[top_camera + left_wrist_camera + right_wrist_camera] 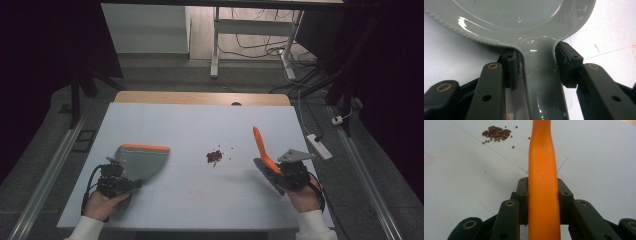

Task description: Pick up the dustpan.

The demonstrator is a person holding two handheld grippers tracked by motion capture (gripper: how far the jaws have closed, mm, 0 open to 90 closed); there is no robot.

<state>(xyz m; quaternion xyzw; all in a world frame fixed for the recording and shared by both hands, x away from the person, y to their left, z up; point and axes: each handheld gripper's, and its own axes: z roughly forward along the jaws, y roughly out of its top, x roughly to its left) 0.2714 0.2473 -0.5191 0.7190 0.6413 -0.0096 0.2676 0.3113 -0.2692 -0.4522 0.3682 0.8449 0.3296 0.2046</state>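
The left claw is clamped on the handle of a grey dustpan. The pan lies flat on the white worktop, just ahead of this claw, with its orange lip pointing away from the person. It looks like hard, shiny plastic, light but a bit slippery, so the narrow handle is the best place to grip it. Off to this claw's right sits a small pile of beans, red ones and tiny green ones. They are loose and will likely roll and scatter if pushed fast. Past the beans, the right claw is squeezed tight on a brush. Its orange handle sticks up beyond the claw and looks stiff and smooth.
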